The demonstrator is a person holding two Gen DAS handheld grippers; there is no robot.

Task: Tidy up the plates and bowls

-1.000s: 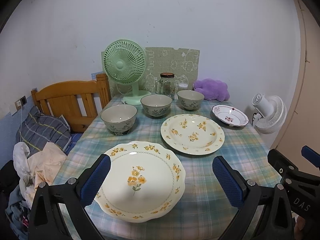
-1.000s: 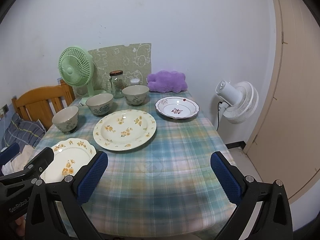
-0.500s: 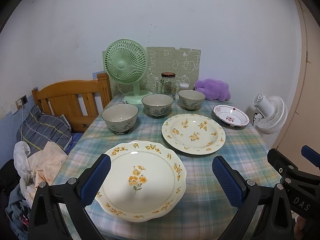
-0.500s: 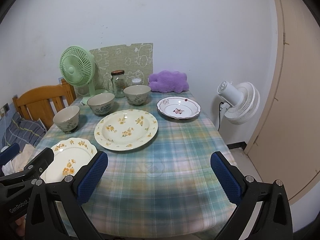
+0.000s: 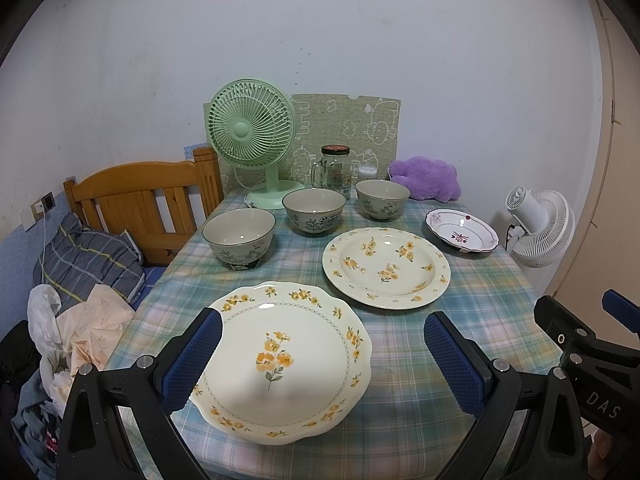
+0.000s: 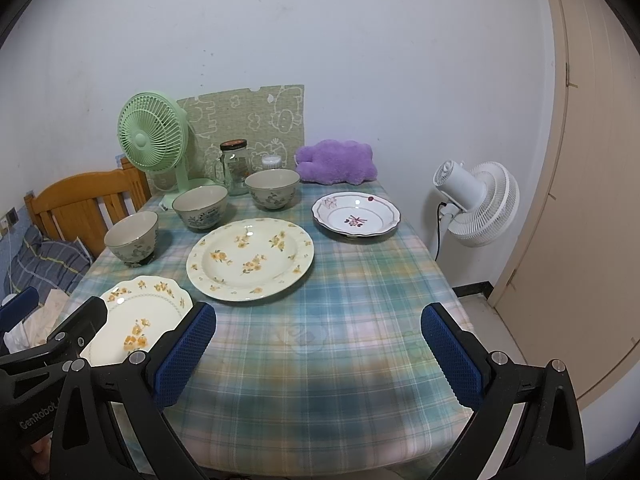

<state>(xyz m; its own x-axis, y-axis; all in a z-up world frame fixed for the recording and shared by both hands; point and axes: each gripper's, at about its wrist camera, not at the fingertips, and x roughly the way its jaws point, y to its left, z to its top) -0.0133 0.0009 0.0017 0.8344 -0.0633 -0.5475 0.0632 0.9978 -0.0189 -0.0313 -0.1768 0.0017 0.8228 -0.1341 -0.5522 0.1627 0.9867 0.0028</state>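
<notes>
Left gripper (image 5: 322, 354): fingers spread wide, holding nothing; hovers over the scalloped plate (image 5: 280, 364) at the near left edge of the counter (image 5: 472, 300).
Right gripper (image 6: 318, 350): fingers wide apart, empty, above bare checked cloth at the near middle.
Plates: scalloped plate nearest; large floral plate (image 5: 386, 266) just behind and right of it; small red-patterned plate (image 5: 462, 232) far right.
Bowls: three in a slanted row behind the plates — left bowl (image 5: 239, 236), middle bowl (image 5: 314, 210), right bowl (image 5: 382, 199). None stacked.
Handling (judgement): glazed ceramic, stiff, fairly heavy, slick, chips easily. Plates lie flat, so take the raised rim edgewise; bowls by the wall just below the lip. Set down gently when stacking.
Left wrist view only: the scalloped plate whole, plus clothes and bedding beside the counter.
Right wrist view only: the bare right half of the counter, the white fan (image 6: 476, 204) on the floor, the door; the scalloped plate there is partly hidden by the left gripper.
</notes>
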